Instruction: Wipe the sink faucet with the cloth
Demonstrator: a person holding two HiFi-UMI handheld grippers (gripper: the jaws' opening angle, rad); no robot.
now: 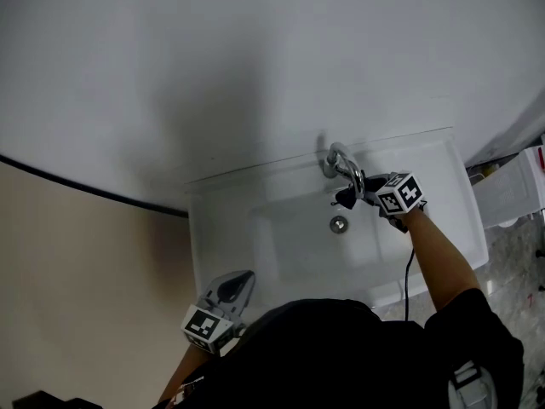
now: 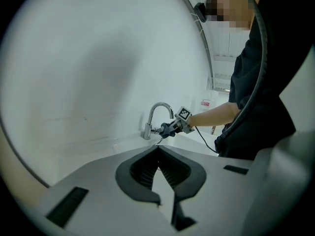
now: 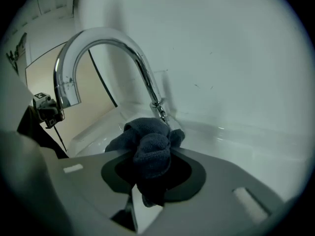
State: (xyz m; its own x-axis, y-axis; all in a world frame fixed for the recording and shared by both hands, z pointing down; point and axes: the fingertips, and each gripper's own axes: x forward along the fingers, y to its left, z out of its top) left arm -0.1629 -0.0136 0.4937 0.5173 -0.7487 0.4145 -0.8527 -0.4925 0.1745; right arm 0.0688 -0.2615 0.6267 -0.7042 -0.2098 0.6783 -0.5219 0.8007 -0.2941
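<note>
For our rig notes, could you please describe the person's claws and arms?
The left claw and right claw are pale grey shells with dark ribbed insides. Each carries a white cube with black square markers. A black cable trails from the right one. The sleeve is black and short.

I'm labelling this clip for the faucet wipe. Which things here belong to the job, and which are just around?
In the job: faucet; cloth, clamped in the right gripper; sink.

Just around: left gripper, shut and empty at the sink's front corner; drain; black cable along the wall; white storage unit beside the sink.
</note>
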